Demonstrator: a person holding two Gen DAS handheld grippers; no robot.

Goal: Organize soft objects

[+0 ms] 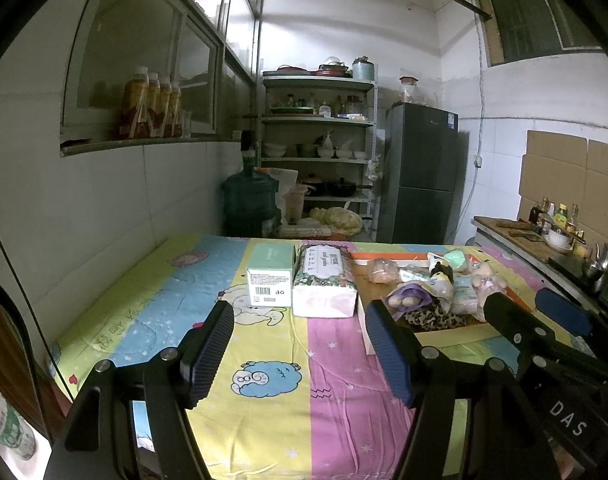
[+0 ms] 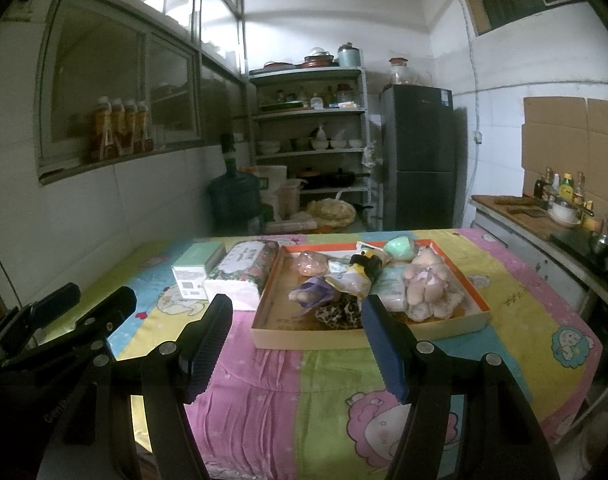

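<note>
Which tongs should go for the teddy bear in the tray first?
Right tongs, probably: they hover open facing the tray, with the teddy bear just ahead. Left tongs face the tissue packs.

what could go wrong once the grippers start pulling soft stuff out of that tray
The soft items are heaped together in the orange-rimmed tray, so grabbing the plush bear may drag neighbours like the leopard-print cloth along. The light tray could slide on the wrinkled cartoon sheet. The tissue pack sits close to the tray's left wall and might get bumped.

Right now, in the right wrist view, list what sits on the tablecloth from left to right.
Mint green box → floral tissue pack → orange-rimmed tray of soft things, with the plush bear towards its right side.
</note>
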